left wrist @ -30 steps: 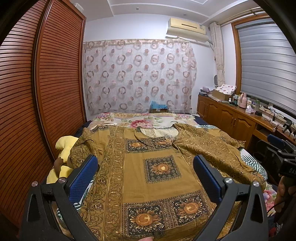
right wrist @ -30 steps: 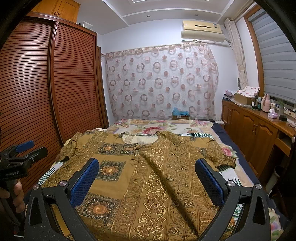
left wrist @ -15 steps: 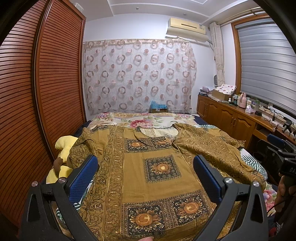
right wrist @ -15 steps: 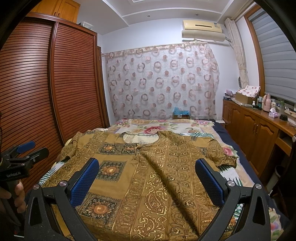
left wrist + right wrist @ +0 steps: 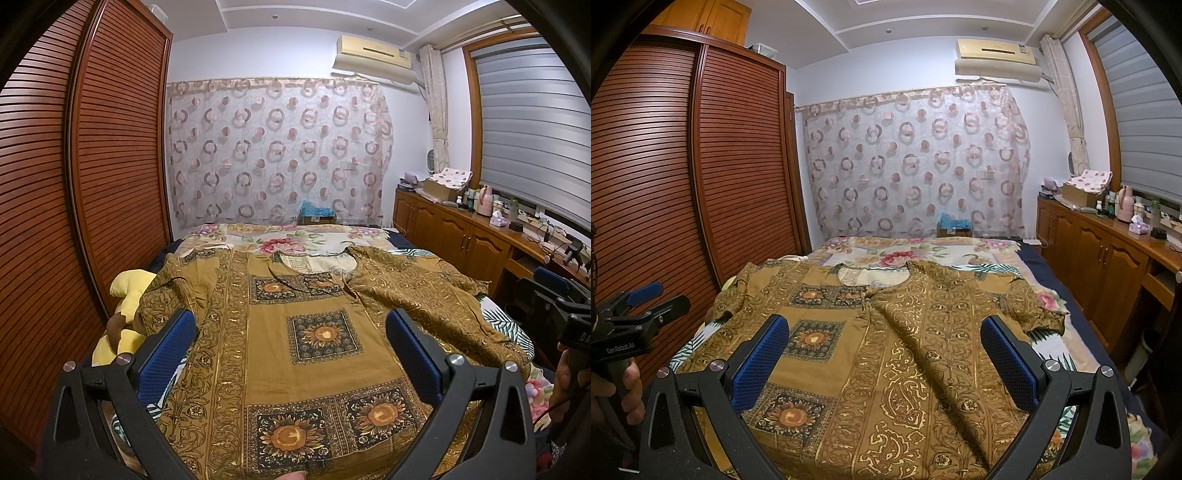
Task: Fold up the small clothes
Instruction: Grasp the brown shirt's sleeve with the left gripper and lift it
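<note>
The left gripper hangs above the bed with its blue-padded fingers spread wide, clasping nothing. The right gripper is likewise released, fingers far apart, over the same garment. A mustard-brown short-sleeved shirt printed with sunflower squares and gold scrollwork lies spread flat, front up, on the floral-quilted bed, neckline toward the circle-patterned curtain. A yellow plush toy sits just beside the shirt's left sleeve, against the slatted wooden wardrobe. A wooden counter with bottles runs along the bed's right side.
</note>
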{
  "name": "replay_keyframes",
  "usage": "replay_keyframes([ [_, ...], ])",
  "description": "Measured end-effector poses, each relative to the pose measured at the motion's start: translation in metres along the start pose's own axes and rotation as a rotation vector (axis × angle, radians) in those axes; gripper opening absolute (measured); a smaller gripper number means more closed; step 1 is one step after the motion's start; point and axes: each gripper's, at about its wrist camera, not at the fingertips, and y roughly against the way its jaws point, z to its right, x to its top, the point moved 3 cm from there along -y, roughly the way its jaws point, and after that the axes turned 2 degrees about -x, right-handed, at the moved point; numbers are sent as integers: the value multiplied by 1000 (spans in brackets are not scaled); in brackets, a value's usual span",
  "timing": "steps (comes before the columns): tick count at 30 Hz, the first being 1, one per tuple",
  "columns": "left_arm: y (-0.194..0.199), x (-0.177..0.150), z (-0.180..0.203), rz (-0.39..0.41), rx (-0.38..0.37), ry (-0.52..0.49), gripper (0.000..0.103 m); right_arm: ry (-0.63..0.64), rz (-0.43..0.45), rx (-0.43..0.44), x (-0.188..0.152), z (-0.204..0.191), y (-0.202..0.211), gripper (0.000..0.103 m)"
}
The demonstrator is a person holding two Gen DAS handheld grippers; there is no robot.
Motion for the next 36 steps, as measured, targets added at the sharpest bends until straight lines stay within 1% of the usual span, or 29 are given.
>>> replay_keyframes([
  [4,-1,-1,1,-6,1,3,103,0,-2,4,0,-1,-2,103],
  [9,-9,-9,-7,-47,8,26,103,4,-18,18,-1,-1,-13,103],
  [13,-20,-16,-30,-97,32,62,103,15,-29,25,-3,-4,-25,103],
  [15,-27,-21,-42,-115,48,65,103,26,-30,27,-3,-5,-31,103],
  [18,-37,-26,-58,-148,90,62,103,52,-18,30,-1,-7,-39,103],
  [20,-45,-31,-73,-179,132,65,103,65,-21,55,1,-7,-46,103],
  [22,-51,-37,-86,-193,137,70,103,71,-22,92,3,-8,-54,103],
  [26,-61,-43,-109,-226,157,67,103,97,-35,133,4,-8,-71,103],
  [28,-65,-44,-120,-236,155,73,103,111,-55,156,2,-8,-82,103],
  [31,-71,-43,-137,-252,139,101,103,106,-127,222,-5,-10,-102,103],
  [36,-84,-39,-161,-272,163,111,103,85,-232,272,-18,-4,-127,103],
])
